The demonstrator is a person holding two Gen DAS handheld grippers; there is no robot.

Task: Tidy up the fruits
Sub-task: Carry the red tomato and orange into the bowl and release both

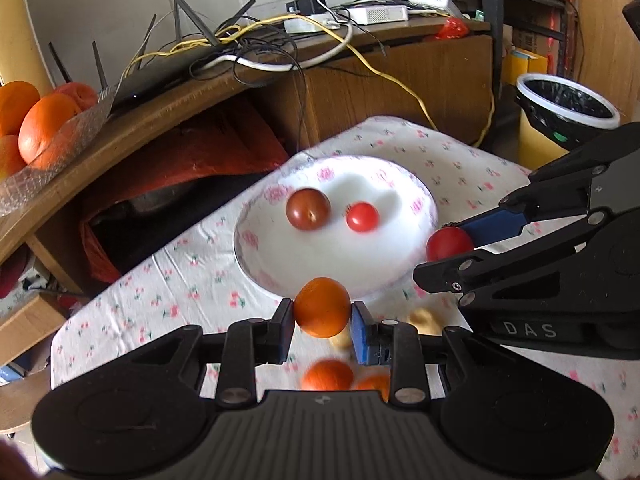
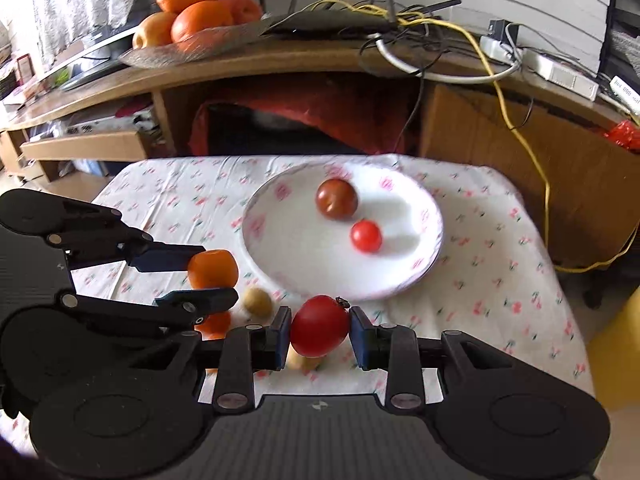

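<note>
My left gripper [image 1: 322,312] is shut on a small orange [image 1: 322,307], held just above the near rim of the white floral plate [image 1: 280,264]. My right gripper [image 2: 320,330] is shut on a red tomato [image 2: 319,326] near the plate [image 2: 304,256]. On the plate lie a dark brownish tomato [image 1: 308,208] and a small red tomato [image 1: 362,217]. Each view shows the other gripper: the right one [image 1: 450,244] beside the plate with its tomato [image 1: 448,243], the left one [image 2: 214,274] with its orange [image 2: 213,268]. Loose oranges [image 1: 327,374] and a small yellowish fruit [image 2: 258,302] lie on the cloth below.
The floral tablecloth [image 2: 488,248] covers a small table. Behind it stands a wooden desk [image 2: 280,60] with tangled cables, a router and a tray of large oranges [image 2: 196,12]. A lined waste bin [image 1: 568,104] stands at the right. Red fabric fills the space under the desk.
</note>
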